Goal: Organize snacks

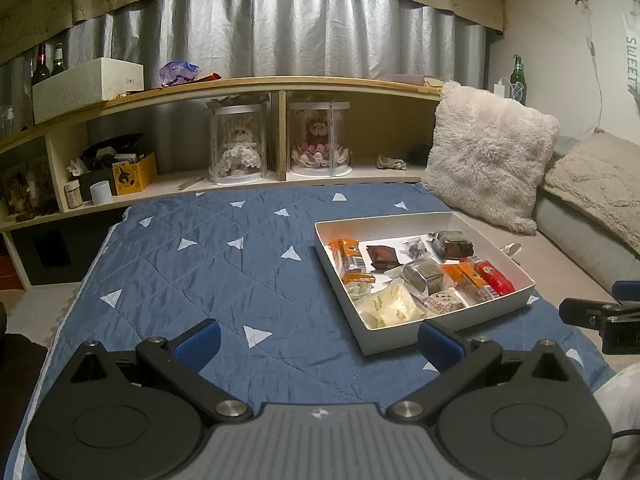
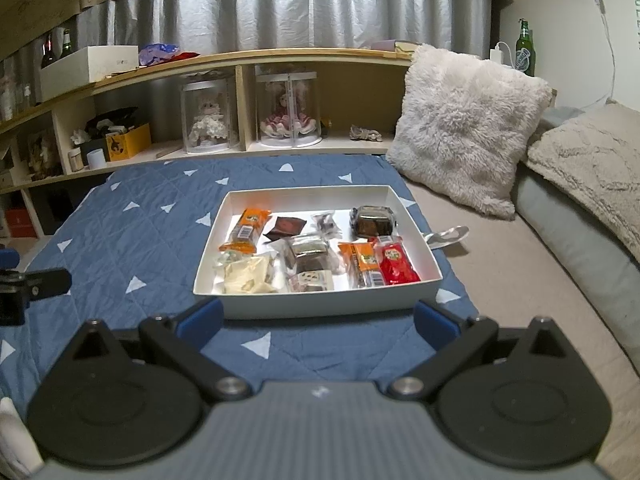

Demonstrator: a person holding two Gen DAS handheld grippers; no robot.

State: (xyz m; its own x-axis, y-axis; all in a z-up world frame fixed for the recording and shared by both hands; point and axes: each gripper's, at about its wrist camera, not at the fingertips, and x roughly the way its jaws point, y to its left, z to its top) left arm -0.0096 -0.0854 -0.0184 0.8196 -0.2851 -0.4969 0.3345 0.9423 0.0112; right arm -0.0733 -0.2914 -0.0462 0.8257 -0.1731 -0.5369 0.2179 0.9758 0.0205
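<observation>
On blue quilt [image 2: 160, 240]: white box [image 2: 312, 304] of wrapped snacks [image 2: 316, 248].
Right gripper [image 2: 316, 320] at 6 o'clock, fingers apart; left gripper [image 1: 320, 340] at 8 o'clock, fingers apart, both empty.

I hold my left gripper [image 1: 318, 342] level with its jaws spread wide, nothing between the blue pads [image 1: 199, 342]. My right gripper [image 2: 316, 322] sits beside it, likewise gaping and empty.
</observation>
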